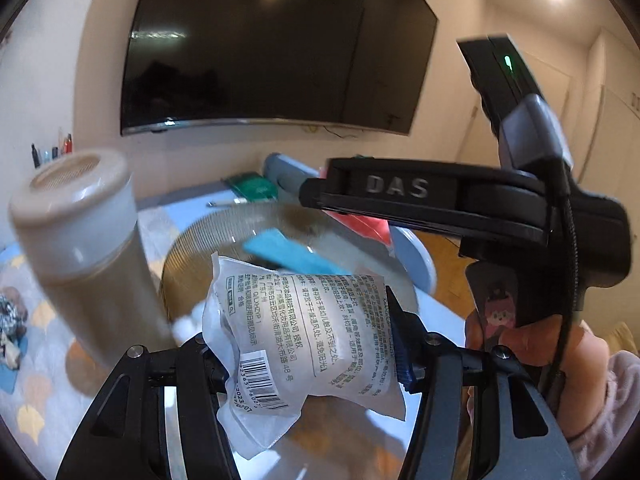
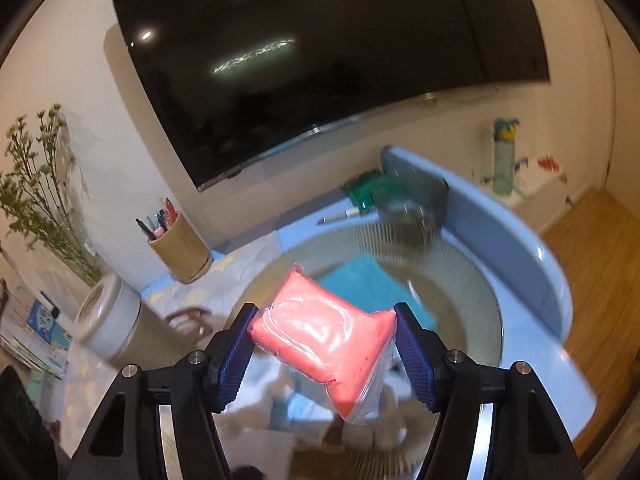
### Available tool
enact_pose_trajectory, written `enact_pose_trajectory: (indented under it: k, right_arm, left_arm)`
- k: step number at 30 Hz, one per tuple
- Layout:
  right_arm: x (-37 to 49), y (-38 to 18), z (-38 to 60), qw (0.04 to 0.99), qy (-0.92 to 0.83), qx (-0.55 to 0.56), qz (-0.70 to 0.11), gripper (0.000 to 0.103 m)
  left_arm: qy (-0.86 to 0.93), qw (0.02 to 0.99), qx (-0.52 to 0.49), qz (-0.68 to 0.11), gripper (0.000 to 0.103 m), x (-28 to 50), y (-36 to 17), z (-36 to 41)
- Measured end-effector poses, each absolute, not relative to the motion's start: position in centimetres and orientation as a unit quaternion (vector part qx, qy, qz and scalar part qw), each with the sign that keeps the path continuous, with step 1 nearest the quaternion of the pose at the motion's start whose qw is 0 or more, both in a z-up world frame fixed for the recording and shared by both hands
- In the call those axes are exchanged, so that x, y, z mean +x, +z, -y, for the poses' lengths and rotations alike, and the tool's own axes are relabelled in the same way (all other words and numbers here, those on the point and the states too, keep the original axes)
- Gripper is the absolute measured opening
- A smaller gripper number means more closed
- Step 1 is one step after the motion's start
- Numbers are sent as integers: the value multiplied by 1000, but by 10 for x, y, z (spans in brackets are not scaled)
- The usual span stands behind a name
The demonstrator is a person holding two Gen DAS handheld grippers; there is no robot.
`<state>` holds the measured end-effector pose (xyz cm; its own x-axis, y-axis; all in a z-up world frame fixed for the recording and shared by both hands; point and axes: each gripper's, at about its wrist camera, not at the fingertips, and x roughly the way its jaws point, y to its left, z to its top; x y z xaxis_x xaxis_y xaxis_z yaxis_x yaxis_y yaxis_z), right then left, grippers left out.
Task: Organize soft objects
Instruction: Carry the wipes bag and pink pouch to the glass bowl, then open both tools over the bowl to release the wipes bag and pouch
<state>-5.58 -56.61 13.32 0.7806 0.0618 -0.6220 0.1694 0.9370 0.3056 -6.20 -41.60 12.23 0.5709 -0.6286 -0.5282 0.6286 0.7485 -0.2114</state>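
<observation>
Pink sponge pack, squishy and light, sits pinched in the right gripper, while the left gripper squeezes a crinkly white packet round its middle.

Round pale-blue table, patterned mat over its left side, ribbed glass bowl mid-table, pen holder near the far-left edge, green packet and pen toward the far edge

We see a crinkled clear packet with printed label and barcode, and a pink plastic-wrapped soft block, tilted, both above a ribbed glass bowl.
</observation>
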Motion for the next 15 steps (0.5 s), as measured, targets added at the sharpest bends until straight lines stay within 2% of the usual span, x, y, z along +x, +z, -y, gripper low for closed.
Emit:
enact_pose_trajectory:
  k: [3, 6, 7, 8, 13, 15]
  right_arm:
    - [-32, 142, 564, 931, -27, 147, -334, 66]
    - [-11, 144, 567, 930, -22, 139, -340, 75]
    - [-3, 141, 572, 925, -26, 142, -351, 92]
    - [4, 138, 576, 920, -32, 145, -363, 102]
    - [7, 125, 592, 908, -58, 168, -379, 102]
    - [4, 125, 594, 908, -65, 168, -379, 102]
  left_arm:
    - [-325, 898, -2, -295, 61, -48, 125, 420]
    - [-305, 902, -3, -306, 67, -34, 124, 425]
    - [-301, 901, -1, -312, 69, -33, 121, 432]
    - [-298, 898, 3, -322, 72, -31, 119, 434]
    - [-312, 889, 8, -336, 75, -36, 112, 440]
    - [-309, 891, 15, -333, 79, -41, 111, 441]
